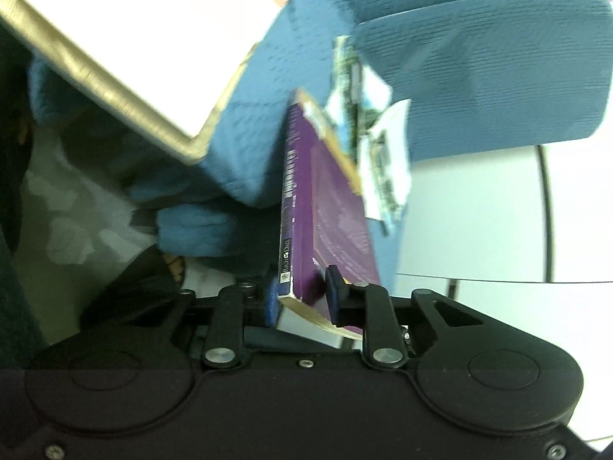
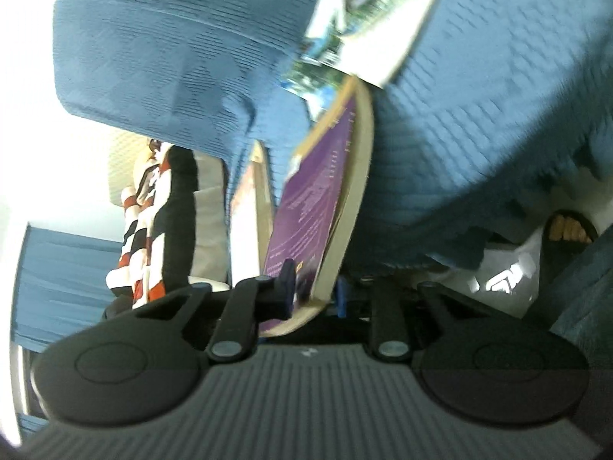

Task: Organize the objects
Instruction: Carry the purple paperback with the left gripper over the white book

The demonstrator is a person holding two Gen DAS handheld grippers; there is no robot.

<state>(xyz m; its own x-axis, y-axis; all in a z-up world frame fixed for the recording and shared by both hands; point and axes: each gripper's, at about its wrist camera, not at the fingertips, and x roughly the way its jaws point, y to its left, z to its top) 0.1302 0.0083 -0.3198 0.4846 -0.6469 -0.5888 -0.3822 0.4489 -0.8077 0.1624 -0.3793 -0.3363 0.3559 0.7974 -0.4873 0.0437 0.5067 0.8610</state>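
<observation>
I see my left claw (image 1: 302, 299) clenched on the near end of a purple paperback book (image 1: 329, 207), one pad on the spine side, the other on the cover. My right claw (image 2: 314, 287) grips the same purple book (image 2: 310, 207) from the other side, its pads pressing the cover and the cream page edge. The book stands on edge between both claws, in front of a blue textured sofa cushion (image 1: 479, 57). A colourful printed leaflet (image 1: 377, 142) sticks out at the book's far end. A second, white-covered book (image 1: 134, 38) lies tilted on the left, on the blue fabric.
</observation>
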